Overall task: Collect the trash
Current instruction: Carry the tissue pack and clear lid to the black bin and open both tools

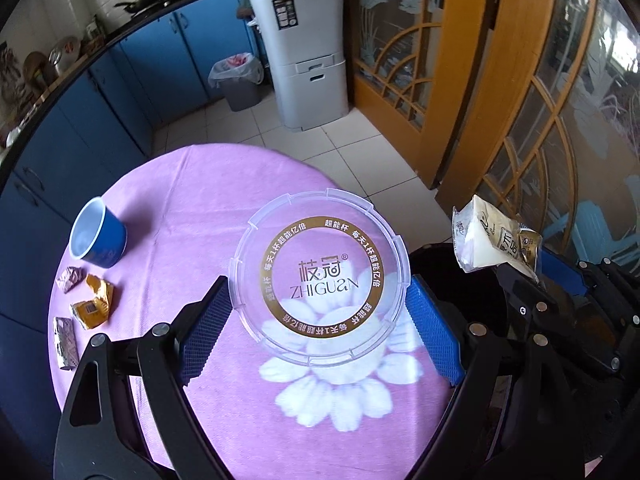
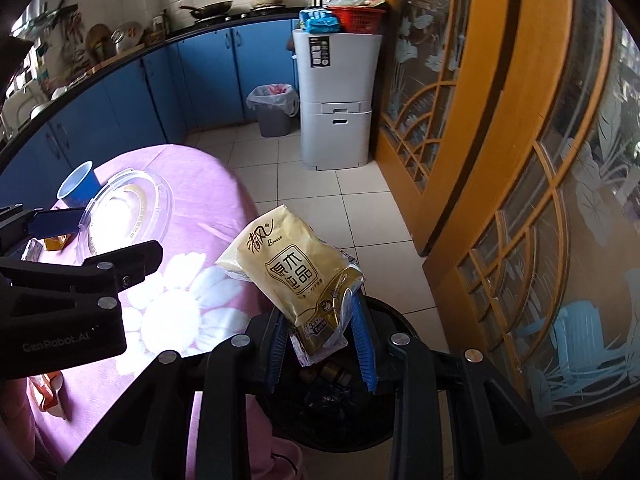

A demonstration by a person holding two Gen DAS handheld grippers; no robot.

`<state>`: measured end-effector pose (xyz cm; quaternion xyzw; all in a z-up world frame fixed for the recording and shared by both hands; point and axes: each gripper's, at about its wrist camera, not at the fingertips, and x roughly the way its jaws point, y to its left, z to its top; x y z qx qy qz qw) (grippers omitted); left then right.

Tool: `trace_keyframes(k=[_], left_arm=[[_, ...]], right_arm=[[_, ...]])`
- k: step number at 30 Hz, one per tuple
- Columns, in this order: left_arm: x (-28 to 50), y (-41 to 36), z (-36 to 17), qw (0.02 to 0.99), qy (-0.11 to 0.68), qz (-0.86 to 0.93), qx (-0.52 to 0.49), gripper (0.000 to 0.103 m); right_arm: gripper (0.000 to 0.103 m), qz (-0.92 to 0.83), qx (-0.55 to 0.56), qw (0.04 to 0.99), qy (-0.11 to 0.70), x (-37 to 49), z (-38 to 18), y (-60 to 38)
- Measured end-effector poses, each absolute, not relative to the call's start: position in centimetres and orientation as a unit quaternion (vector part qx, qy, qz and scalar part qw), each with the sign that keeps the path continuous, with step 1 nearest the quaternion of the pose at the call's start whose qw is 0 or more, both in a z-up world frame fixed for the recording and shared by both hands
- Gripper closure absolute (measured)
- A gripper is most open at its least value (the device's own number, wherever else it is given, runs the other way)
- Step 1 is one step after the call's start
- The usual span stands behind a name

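Note:
A clear round plastic lid (image 1: 320, 240) with a gold ring of print hangs above the pink table (image 1: 192, 200). My left gripper (image 1: 318, 284) is shut on it, a blue pad on each side of its rim. My right gripper (image 2: 318, 308) is shut on the lower end of a yellow tissue packet (image 2: 288, 264), which stands up out of the jaws. Directly below the packet is an open black bin (image 2: 394, 320) holding dark rubbish. The left wrist view shows the same packet (image 1: 488, 240) and bin (image 1: 440, 264) off the table's right edge.
A blue cup (image 1: 100, 236) lies on its side at the table's left, with orange wrappers (image 1: 94, 304), a purple one (image 1: 70, 278) and a silver one (image 1: 64, 340) nearby. A lined grey bin (image 2: 274, 110) and white cabinet (image 2: 336, 100) stand across the tiled floor. Wooden glass doors (image 2: 500, 160) close the right.

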<state>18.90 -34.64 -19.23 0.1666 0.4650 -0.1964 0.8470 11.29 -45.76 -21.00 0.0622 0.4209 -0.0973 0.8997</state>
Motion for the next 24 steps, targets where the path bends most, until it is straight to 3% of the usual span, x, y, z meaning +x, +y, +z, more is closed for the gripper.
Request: trace_keyframes(k=[4, 7, 9, 24], left_arm=[[18.7, -35.8, -18.9, 0.849, 0.458, -0.200, 0.173, 0.017], [18.5, -36.4, -18.7, 0.850, 0.454, -0.202, 0.177, 0.017], [18.5, -36.8, -18.6, 0.850, 0.451, -0.202, 0.180, 0.017], [18.0, -39.5, -19.3, 0.842, 0.453, -0.216, 0.196, 0.016]], right_arm=[[0.070, -0.099, 0.076, 0.899, 0.419, 11.1, -21.1, -46.7], [0.061, -0.096, 0.079, 0.900, 0.417, 10.9, -21.3, -47.1], [0.036, -0.095, 0.088, 0.903, 0.409, 10.7, -21.3, -47.4], [0.035, -0.115, 0.115, 0.899, 0.406, 9.8, -22.3, -50.3]])
